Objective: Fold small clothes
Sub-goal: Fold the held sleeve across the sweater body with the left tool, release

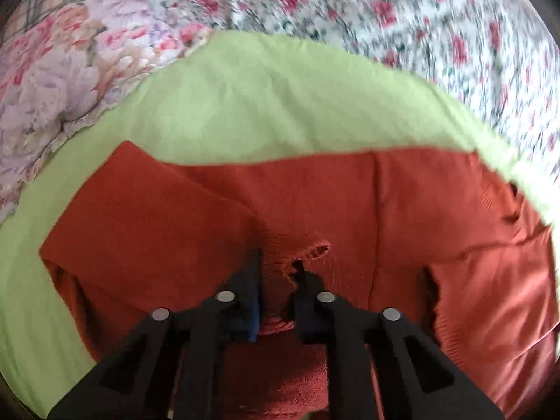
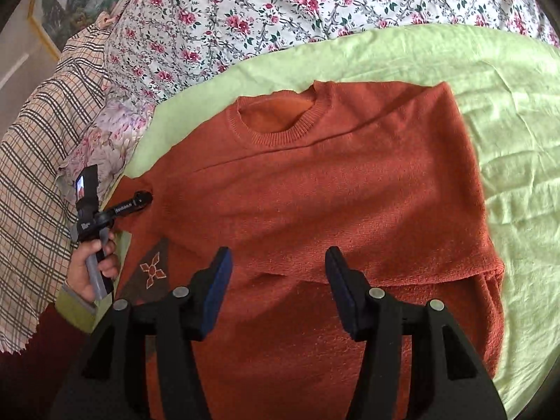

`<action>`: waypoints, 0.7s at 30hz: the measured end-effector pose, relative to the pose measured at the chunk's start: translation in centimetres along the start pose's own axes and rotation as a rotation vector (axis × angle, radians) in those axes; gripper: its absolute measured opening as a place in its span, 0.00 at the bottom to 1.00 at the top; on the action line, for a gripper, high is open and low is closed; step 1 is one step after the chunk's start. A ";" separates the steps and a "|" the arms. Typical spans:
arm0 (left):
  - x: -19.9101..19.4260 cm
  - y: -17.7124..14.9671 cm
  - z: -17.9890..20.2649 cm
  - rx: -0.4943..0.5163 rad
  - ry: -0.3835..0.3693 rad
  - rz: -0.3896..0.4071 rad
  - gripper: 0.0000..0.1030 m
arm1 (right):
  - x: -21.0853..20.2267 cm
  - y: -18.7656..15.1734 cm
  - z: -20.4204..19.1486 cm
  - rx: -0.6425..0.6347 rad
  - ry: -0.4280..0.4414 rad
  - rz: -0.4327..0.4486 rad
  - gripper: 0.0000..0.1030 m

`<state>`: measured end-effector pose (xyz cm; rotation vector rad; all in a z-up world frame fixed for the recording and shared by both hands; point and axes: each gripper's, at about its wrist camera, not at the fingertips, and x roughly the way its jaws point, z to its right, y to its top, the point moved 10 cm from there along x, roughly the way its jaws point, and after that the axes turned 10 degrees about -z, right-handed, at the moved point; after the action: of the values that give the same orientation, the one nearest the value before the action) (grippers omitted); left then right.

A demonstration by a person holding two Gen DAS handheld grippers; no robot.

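Note:
A rust-orange knit sweater (image 2: 332, 182) lies flat on a light green cloth (image 2: 507, 133), collar at the far side. A sleeve is folded across its lower front. My right gripper (image 2: 278, 266) is open and empty, just above the sweater's lower middle. My left gripper (image 1: 278, 266) is at the sweater's left edge with its jaws close together on a bunched fold of the knit (image 1: 280, 245). In the right wrist view it shows as a black tool (image 2: 105, 210) in a hand at the sweater's left side.
The green cloth (image 1: 245, 105) lies on a bed with a floral sheet (image 2: 280, 10). A pale floral pillow (image 1: 63, 80) and a plaid fabric (image 2: 38, 189) lie at the left. A dark patch with an embroidered motif (image 2: 152, 269) shows near the sweater's lower left.

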<state>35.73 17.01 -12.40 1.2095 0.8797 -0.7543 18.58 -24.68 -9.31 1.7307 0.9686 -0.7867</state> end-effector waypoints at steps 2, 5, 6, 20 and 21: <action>-1.5 0.0 0.5 -0.015 -0.032 0.029 0.09 | -0.3 0.0 -0.1 -0.006 -0.005 0.008 0.55; -4.4 -0.5 3.2 -0.008 -0.116 0.071 0.09 | -0.6 -0.1 -0.3 -0.003 0.014 0.016 0.55; -5.4 -0.7 4.6 0.000 -0.149 0.079 0.09 | -0.7 -0.2 -0.3 -0.003 0.021 0.019 0.55; -7.6 -7.1 34.3 0.309 -0.507 0.030 0.09 | -4.9 -1.1 5.9 0.136 0.013 0.096 0.55; -6.4 -7.7 36.0 0.325 -0.507 0.010 0.09 | -5.1 -1.0 6.4 0.147 0.013 0.100 0.55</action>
<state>31.92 -19.65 -6.00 1.2204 0.3388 -1.1635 14.75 -31.76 -7.53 1.8972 0.8431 -0.7993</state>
